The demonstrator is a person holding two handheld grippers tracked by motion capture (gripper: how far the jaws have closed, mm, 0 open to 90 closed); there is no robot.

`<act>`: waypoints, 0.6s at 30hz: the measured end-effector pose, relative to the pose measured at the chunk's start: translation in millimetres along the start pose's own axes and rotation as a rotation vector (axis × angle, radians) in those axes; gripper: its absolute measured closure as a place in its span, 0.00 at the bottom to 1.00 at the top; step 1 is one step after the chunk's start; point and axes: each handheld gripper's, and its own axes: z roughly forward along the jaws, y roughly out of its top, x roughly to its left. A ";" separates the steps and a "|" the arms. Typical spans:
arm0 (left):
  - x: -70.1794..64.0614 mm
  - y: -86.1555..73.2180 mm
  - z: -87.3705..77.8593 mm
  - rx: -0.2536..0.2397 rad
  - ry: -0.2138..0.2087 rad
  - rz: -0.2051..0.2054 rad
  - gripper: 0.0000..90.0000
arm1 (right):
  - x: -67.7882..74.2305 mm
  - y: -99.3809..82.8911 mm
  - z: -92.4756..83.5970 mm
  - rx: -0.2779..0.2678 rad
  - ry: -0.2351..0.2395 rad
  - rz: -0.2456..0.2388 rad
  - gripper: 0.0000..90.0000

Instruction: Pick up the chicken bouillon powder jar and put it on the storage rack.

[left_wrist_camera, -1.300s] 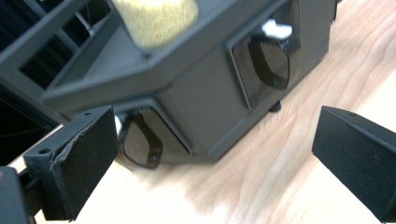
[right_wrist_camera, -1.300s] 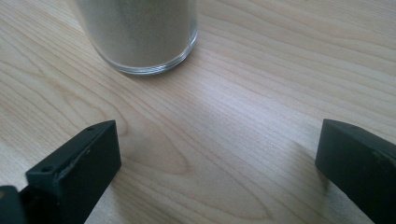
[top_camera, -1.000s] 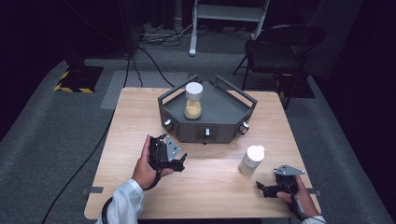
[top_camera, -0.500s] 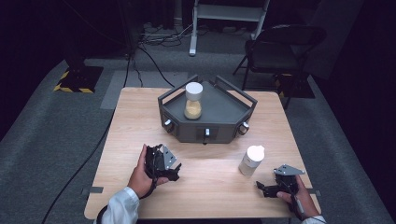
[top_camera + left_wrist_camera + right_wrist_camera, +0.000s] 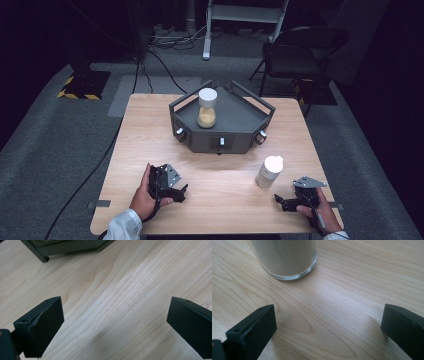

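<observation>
The right gripper rests low on the surface, jaws spread wide with nothing between them. The white jar stands upright just beyond and a little left of it, nearer to this hand than to the left gripper, whose jaws are spread too. The right gripper view shows the jar's glass base. Farther behind the jar sits the grey tray with another jar.
</observation>
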 end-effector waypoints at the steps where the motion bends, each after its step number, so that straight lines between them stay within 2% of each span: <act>1: 0.3 -1.9 -0.3 -0.001 0.000 -0.013 0.01 | 0.0 0.0 0.0 0.000 0.000 0.000 0.00; 9: 12.3 -11.0 -2.0 0.055 -0.037 -0.080 0.01 | -0.3 0.0 0.0 0.000 0.001 -0.001 0.00; 13: 21.8 -16.5 -2.7 0.059 -0.061 -0.121 0.01 | -0.3 0.0 0.0 0.000 0.001 -0.001 0.00; 18: 38.2 -21.7 -1.2 0.068 -0.111 -0.179 0.00 | -0.3 0.0 0.0 0.000 0.001 0.000 0.00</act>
